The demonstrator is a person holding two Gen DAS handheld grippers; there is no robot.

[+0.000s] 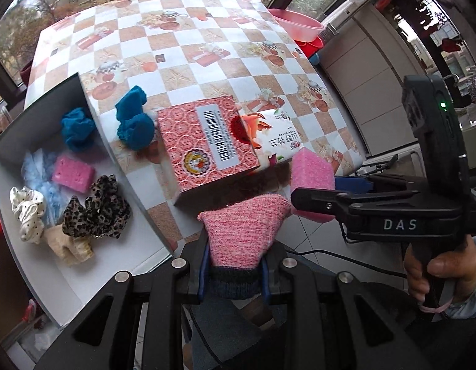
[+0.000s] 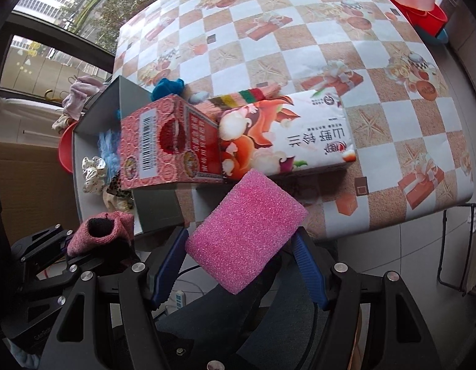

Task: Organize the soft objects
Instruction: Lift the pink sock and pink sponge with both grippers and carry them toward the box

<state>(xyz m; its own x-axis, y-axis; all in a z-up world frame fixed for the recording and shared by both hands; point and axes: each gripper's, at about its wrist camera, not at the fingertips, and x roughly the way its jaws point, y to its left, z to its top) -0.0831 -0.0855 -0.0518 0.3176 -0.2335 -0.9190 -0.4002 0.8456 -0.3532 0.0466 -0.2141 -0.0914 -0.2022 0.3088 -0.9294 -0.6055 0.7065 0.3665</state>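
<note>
left gripper (image 1: 234, 265) pinches pink sock (image 1: 247, 234) | right gripper (image 2: 241, 265) pinches pink sponge (image 2: 247, 231) | risk: corner-held sponge slips off bench (image 2: 392, 154) edge

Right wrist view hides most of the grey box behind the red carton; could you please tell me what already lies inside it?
Observer: A pink sponge lies in the grey box, next to a leopard scrunchie and a white dotted scrunchie.
Operator: Thank you. I see a bit of blue behind the carton; is that in the box too?
Observer: No, that blue cloth lies on the table, between the box and the red carton.
Operator: Is there any blue inside the box, then?
Observer: Yes, a second blue cloth sits near its far wall.
</note>
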